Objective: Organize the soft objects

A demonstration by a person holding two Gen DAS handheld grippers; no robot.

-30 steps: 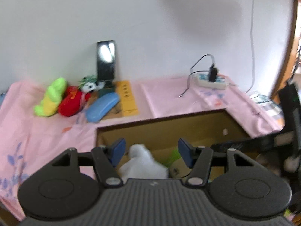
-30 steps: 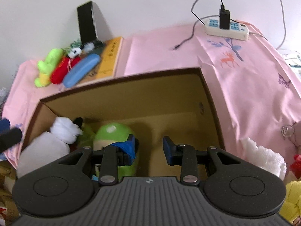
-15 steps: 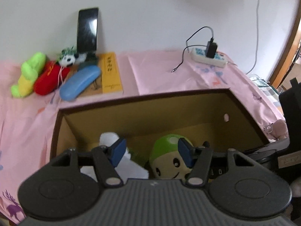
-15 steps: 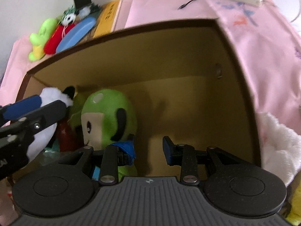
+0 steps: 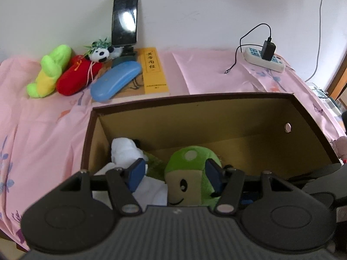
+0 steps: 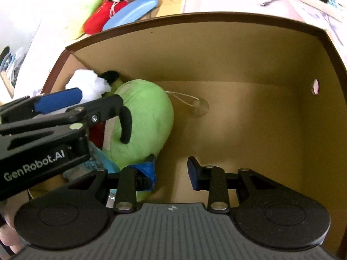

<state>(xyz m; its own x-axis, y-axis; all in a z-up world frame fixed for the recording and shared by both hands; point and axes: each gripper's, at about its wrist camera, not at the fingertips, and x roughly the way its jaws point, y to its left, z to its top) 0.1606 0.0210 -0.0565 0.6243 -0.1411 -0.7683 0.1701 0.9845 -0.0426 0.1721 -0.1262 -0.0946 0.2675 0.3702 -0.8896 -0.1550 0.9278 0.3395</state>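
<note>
An open cardboard box [image 5: 195,98] holds a green plush with a face [image 5: 190,169] and a white plush [image 5: 124,151]. My left gripper [image 5: 174,174] hangs open just above them, its right pad by the green plush's side and its left pad over the white one. In the right wrist view the left gripper [image 6: 84,101] reaches in from the left over the green plush [image 6: 147,119]. My right gripper [image 6: 171,171] is open low inside the box [image 6: 216,19]. Its left pad touches the green plush's edge, and only bare box floor lies between its fingers.
On the pink cloth [image 5: 43,130] behind the box lie a yellow-green plush [image 5: 48,71], a red plush [image 5: 76,75], a small panda [image 5: 99,54], a blue case [image 5: 116,81] and a yellow book [image 5: 154,71]. A phone [image 5: 125,19] leans on the wall. A power strip [image 5: 264,59] sits back right.
Both grippers have tipped down and sunk toward the box. The left now hangs over the green plush; the right has gone deeper beside it. Neither has changed its opening.
</note>
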